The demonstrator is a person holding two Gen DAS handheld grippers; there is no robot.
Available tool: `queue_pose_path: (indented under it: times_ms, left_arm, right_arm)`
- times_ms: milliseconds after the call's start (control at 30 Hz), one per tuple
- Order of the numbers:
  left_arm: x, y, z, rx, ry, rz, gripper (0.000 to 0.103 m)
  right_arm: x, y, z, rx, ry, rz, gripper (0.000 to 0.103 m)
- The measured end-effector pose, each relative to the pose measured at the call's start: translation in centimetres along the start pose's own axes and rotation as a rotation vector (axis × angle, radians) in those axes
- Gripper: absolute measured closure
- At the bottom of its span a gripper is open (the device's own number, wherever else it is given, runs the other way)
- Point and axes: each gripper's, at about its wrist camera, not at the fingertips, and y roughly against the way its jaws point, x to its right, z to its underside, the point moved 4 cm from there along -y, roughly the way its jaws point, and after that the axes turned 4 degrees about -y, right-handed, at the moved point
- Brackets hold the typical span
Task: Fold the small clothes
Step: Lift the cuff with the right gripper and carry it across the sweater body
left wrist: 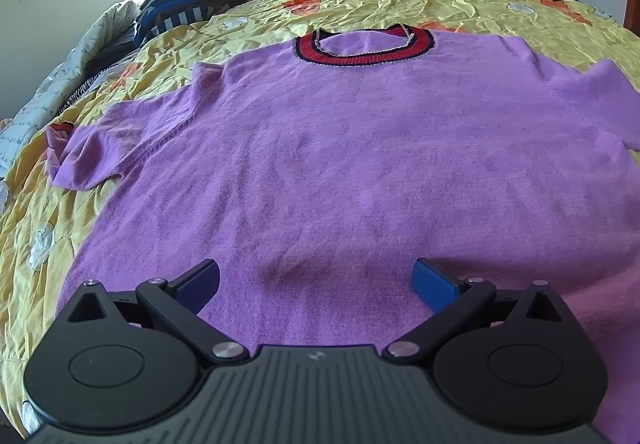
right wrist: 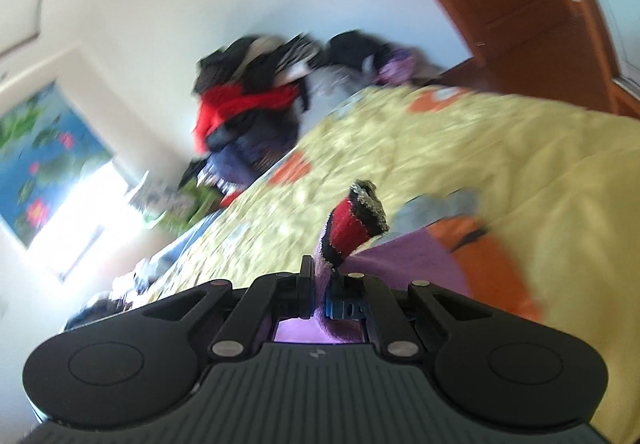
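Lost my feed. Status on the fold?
Left gripper open over sweater hem. Right gripper shut on sweater by a red-and-black cuff. Nothing on the sweater; clothes pile beyond.

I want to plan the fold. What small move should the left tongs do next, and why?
Probably lower the left tongs and close them on the purple sweater. They are open above its lower part and hold nothing, while the right tongs already pinch purple knit near a red and black band.
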Motion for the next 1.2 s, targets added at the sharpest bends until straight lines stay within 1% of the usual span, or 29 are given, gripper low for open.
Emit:
queue_pose_path:
  times_ms: [267,467,567,733,833,1200]
  left_arm:
    - [-0.9,-0.3,0.2,-0.006,0.029,0.006,0.0]
    - [-1.6,-0.5,0.3,-0.015,0.054,0.017,0.0]
    - [-2.1,-0.6,0.4,-0.013,0.067,0.019,0.0]
    - [-3.1,-0.8,0.6,-0.015,0.094,0.032,0.0]
    - [-3.7,-0.9,0.7,-0.011,0.109,0.036,0.0]
    - [-5.5,-1.3,1.0,-0.017,0.148,0.051,0.0]
  right_arm:
    - [-6.5,-2.1,4.1,-0.132,0.112,-0.074,0.093]
    - [-10.8,-2.2,8.0,-0.204,0.222,-0.1,0.093]
    - [-12.8,-1.9,10.0,-0.239,0.274,-0.128,0.093]
    - [-16.6,-2.3,12.6,-0.289,0.372,-0.154,0.093]
    - [-18.2,-2.8,13.8,-0.316,0.39,-0.169,0.093]
    - [-22.1,-4.0,17.0,-0.372,0.463,-0.177,0.093]
